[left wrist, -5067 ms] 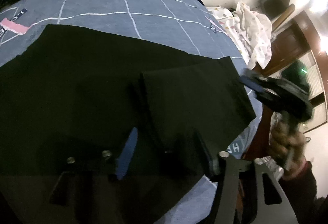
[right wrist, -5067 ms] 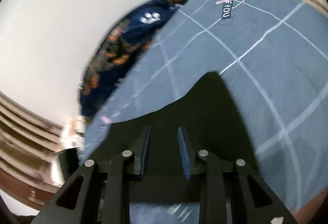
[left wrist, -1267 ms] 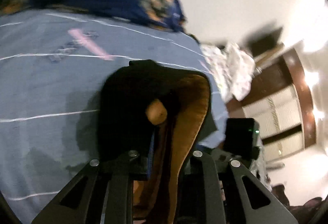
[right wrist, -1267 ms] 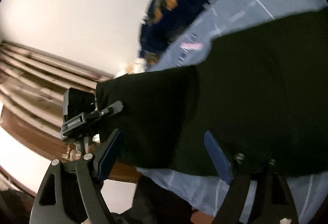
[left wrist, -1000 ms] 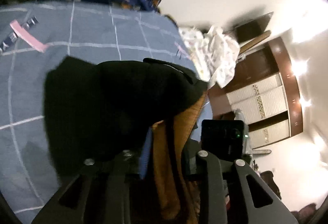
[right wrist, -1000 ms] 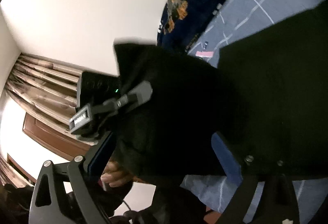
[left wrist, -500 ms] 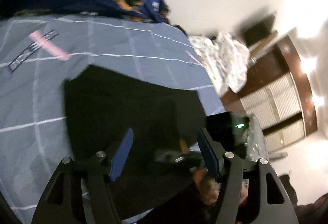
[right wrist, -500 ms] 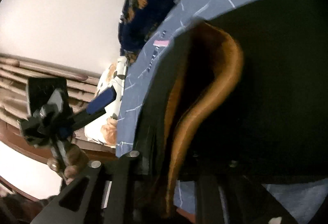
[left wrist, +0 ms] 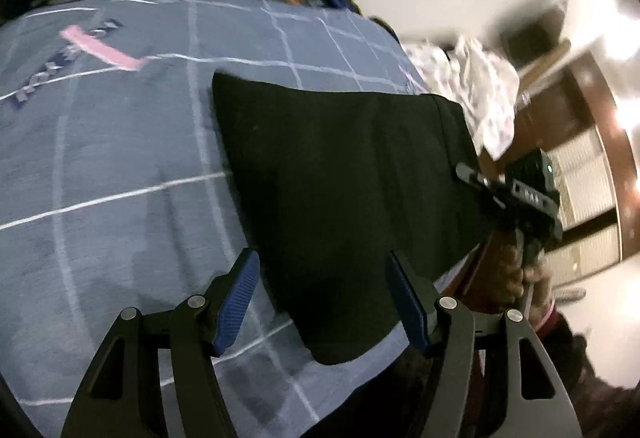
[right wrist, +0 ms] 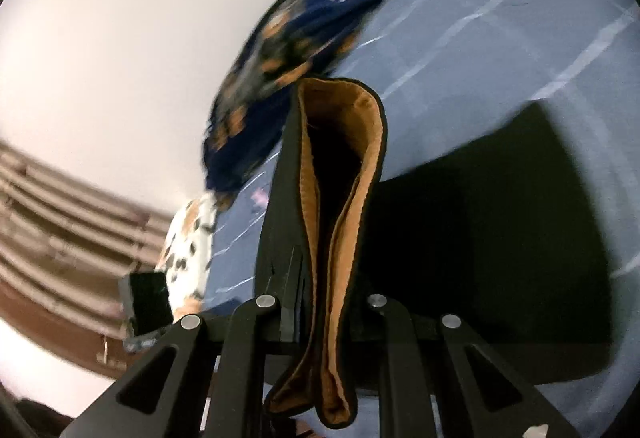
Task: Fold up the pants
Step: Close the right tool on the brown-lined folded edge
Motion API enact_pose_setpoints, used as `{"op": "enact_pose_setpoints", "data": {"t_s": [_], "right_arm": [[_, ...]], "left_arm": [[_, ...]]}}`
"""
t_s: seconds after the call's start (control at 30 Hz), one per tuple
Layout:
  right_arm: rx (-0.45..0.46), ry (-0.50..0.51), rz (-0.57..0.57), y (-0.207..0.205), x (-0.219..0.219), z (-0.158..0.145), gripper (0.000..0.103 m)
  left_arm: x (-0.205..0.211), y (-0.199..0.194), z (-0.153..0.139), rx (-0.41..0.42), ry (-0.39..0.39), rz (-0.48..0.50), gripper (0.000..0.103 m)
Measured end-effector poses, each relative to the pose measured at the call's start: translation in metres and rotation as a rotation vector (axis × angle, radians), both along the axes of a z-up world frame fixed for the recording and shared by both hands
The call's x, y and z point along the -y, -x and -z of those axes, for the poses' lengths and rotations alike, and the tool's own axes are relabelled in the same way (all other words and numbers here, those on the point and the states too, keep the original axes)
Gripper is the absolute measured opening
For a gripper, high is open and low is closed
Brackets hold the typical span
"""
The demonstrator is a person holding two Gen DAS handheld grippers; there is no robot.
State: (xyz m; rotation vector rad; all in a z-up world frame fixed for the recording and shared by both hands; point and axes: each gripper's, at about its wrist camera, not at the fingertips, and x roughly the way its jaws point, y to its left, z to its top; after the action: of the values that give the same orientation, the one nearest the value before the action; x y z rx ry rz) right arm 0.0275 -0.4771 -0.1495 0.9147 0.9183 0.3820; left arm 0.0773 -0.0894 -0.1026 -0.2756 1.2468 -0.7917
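Black-framed tongs [left wrist: 322, 294] with ribbed blue pads [left wrist: 236, 298] and silver screws.

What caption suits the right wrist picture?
Right gripper pinching black pants, brown lining showing, above a blue bedsheet.

Right jaws hidden by pants [right wrist: 340, 197]

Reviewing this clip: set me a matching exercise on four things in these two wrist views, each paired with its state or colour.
Things:
1. left gripper
2. right gripper
3. black pants
4. bedsheet

States or colours:
A. grey-blue with white grid lines
B. shut on a fold of fabric showing a tan lining
C. open, nothing pinched
D. folded, lying flat on the bed

Pairs: 1-C, 2-B, 3-D, 4-A
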Motion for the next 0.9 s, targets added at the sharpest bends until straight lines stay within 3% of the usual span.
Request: {"op": "enact_pose_setpoints", "data": {"t_s": [0.17, 0.43, 0.53, 0.73, 0.9], "right_arm": [[-0.027, -0.016, 0.061, 0.011, 0.039, 0.023, 0.014], [0.000, -0.066, 0.063, 0.016, 0.053, 0.040, 0.014], [0.000, -0.068, 0.115, 0.023, 0.068, 0.044, 0.024], [0.084, -0.064, 0.239, 0.064, 0.105, 0.021, 0.026], [0.144, -0.128, 0.228, 0.094, 0.100, 0.003, 0.026]], "left_arm": [[0.026, -0.001, 0.019, -0.028, -0.024, 0.037, 0.066], [0.028, -0.005, 0.025, -0.042, -0.055, 0.027, 0.066], [0.028, -0.008, 0.029, -0.052, -0.058, 0.014, 0.066], [0.029, -0.009, 0.032, -0.055, -0.048, 0.010, 0.066], [0.034, -0.009, 0.036, -0.053, -0.053, 0.007, 0.066]]}}
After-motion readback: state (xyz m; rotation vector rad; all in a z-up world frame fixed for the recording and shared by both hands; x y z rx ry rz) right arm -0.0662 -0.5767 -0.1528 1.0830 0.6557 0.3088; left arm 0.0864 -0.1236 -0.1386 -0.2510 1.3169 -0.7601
